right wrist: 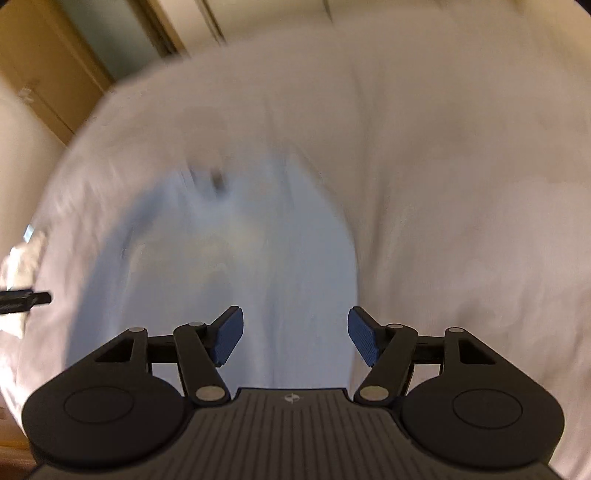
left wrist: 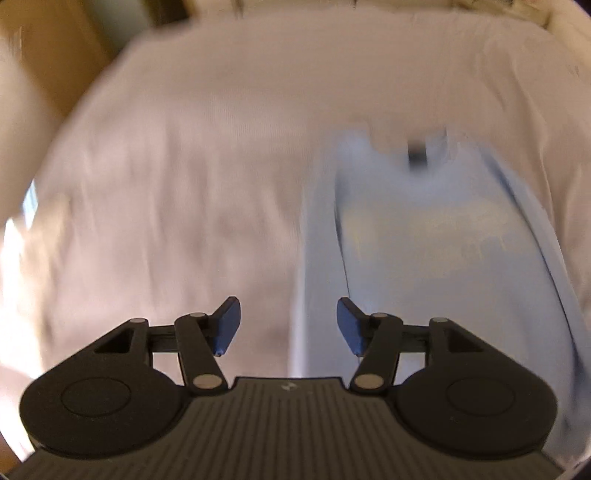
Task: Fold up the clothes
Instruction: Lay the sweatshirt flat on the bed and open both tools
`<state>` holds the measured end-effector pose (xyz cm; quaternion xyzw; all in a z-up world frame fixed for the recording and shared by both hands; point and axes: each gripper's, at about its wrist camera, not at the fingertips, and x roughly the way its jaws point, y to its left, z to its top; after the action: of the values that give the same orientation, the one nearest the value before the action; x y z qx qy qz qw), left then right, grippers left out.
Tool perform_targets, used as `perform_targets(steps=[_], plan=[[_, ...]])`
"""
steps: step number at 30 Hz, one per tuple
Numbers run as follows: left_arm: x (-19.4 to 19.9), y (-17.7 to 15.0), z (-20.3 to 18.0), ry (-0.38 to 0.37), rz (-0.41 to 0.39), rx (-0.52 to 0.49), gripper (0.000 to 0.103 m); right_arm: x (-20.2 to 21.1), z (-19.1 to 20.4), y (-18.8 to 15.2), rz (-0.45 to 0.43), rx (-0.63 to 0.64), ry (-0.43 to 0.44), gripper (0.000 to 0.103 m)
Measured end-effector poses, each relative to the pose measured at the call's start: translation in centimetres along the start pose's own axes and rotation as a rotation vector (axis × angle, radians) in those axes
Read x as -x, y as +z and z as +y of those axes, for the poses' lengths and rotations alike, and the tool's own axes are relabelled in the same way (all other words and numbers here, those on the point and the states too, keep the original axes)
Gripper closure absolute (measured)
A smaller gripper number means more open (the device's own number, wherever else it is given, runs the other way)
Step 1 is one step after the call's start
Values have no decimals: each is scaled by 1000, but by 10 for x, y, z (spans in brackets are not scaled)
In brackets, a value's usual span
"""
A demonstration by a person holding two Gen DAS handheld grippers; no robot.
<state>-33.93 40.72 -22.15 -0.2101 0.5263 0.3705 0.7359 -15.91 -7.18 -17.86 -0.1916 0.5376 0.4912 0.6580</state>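
A light blue T-shirt (left wrist: pixel 424 240) lies flat on a white bed sheet (left wrist: pixel 184 166), collar away from me, with a dark neck label (left wrist: pixel 416 153). Both views are motion-blurred. My left gripper (left wrist: pixel 288 326) is open and empty, hovering above the shirt's left edge. The shirt also shows in the right wrist view (right wrist: pixel 229 266), with its label (right wrist: pixel 218 182). My right gripper (right wrist: pixel 295 338) is open and empty, above the lower right part of the shirt. A dark tip of the left gripper (right wrist: pixel 26 301) pokes in at the left edge.
The white sheet (right wrist: pixel 461 184) covers a bed on all sides of the shirt. A wooden cupboard (right wrist: pixel 44 66) and wall stand beyond the bed's far left edge. A fringed pale fabric (left wrist: pixel 498 11) lies at the far right.
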Motion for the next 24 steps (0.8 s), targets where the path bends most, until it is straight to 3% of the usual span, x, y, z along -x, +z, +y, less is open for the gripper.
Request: perform_targets(steps=[2, 5, 9, 11, 12, 13, 14, 16, 17, 20, 24], plan=[[-1, -39, 5, -43, 80, 53, 48, -15, -7, -43, 100, -48, 2, 38], [-2, -82, 13, -61, 149, 111, 45, -25, -5, -88, 183, -48, 19, 38], [-1, -120, 22, -83, 197, 183, 36, -23, 14, -125, 204, -9, 15, 32], [-6, -130, 19, -85, 219, 162, 37, -31, 11, -142, 195, 1, -18, 30], [-14, -135, 15, -98, 237, 142, 48, -35, 13, -141, 201, -1, -33, 30], [-21, -138, 11, -99, 255, 116, 62, -44, 6, -147, 208, -6, -43, 34], [-28, -139, 7, -91, 273, 86, 89, -52, 4, -148, 213, 3, -72, 40], [-39, -139, 0, -53, 291, 15, 93, -68, -2, -150, 236, 16, -125, 94], [-39, -134, 0, -22, 279, -21, 94, -69, -8, -150, 246, -6, -136, 93], [-16, -104, 30, 38, 182, -64, 94, -29, -21, -126, 137, -4, -202, 94], [38, -35, 108, 170, -12, -140, 93, 46, -39, -78, -58, 256, -513, 94]])
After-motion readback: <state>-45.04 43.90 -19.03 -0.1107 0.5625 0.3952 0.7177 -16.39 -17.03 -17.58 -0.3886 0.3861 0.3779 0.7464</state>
